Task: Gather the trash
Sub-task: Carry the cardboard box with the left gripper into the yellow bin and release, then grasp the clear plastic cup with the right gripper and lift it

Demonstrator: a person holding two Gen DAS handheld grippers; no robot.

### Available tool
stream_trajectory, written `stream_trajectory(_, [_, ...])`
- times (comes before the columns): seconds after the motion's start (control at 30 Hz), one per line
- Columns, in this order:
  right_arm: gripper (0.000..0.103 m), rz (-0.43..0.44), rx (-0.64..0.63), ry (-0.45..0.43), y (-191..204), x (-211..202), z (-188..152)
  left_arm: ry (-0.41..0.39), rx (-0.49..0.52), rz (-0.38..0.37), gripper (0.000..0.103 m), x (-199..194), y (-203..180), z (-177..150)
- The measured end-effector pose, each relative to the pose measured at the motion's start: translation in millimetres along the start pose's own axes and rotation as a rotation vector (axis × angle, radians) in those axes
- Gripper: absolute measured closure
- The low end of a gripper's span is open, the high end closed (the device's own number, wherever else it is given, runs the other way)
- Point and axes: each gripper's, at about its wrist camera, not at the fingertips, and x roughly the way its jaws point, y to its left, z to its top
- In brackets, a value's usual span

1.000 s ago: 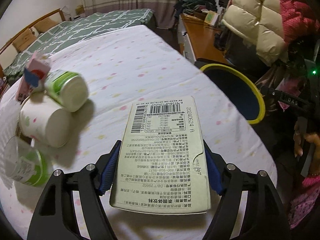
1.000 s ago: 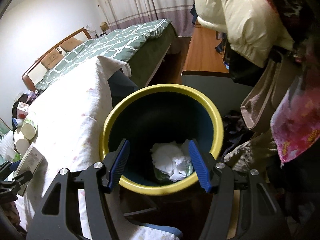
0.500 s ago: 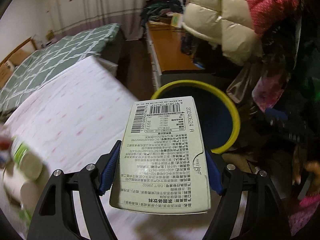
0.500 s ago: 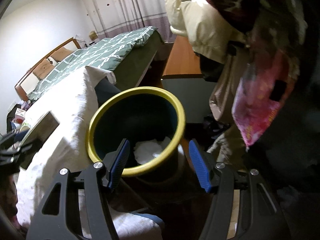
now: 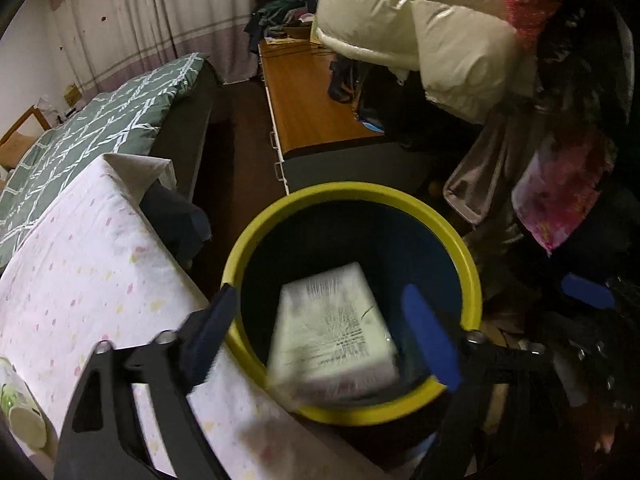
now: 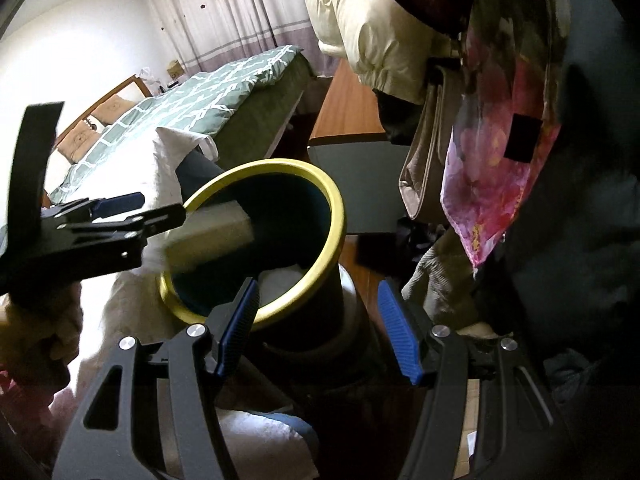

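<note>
A pale drink carton [image 5: 332,332] with printed text drops, blurred, into the dark blue bin with a yellow rim [image 5: 352,192]. My left gripper [image 5: 320,292] hangs over the bin's mouth, its jaws opening, and the carton lies between the blue pads without touching them. In the right wrist view the left gripper [image 6: 120,208] reaches in from the left and the carton [image 6: 212,236] tips over the bin rim [image 6: 336,216]. White crumpled paper [image 6: 280,276] lies in the bin. My right gripper [image 6: 318,286] stands open just short of the bin, gripping nothing.
A table under a white flowered cloth [image 5: 80,260] adjoins the bin on the left, with a green-and-white cup [image 5: 20,412] at its near edge. A green-quilted bed [image 5: 100,120] and a wooden dresser [image 5: 312,100] lie beyond. Hanging coats [image 5: 420,32] and a pink bag [image 5: 560,184] crowd the right.
My left gripper swung right from over the table to above the bin, then its jaws parted and the carton slipped out downward. The right gripper shifted slightly; its jaws stayed as they were.
</note>
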Motion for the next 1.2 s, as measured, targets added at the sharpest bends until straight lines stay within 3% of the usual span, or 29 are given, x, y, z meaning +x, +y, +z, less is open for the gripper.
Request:
stream_trajectory(0.13, [0.044, 0.005, -0.003, 0.006, 3, 1, -1, -0.020, -0.032, -0.003, 0.016, -14, 9, -2])
stream_trajectory(0.33, [0.044, 0.029, -0.026, 0.023, 17, 5, -3, -0.093, -0.086, 0.021, 0.015, -69, 32, -19])
stream_trajectory(0.57, [0.044, 0.079, -0.092, 0.046, 53, 12, -5, -0.166, -0.216, 0.051, 0.012, -152, 74, -77])
stream_trajectory(0.87, [0.044, 0.175, -0.223, 0.079, 130, 18, -9, -0.223, -0.397, 0.247, 0.011, -247, 140, -177])
stream_trajectory(1.2, [0.044, 0.349, -0.454, 0.125, 268, 18, -27, -0.258, -0.551, 0.421, 0.011, -319, 198, -275])
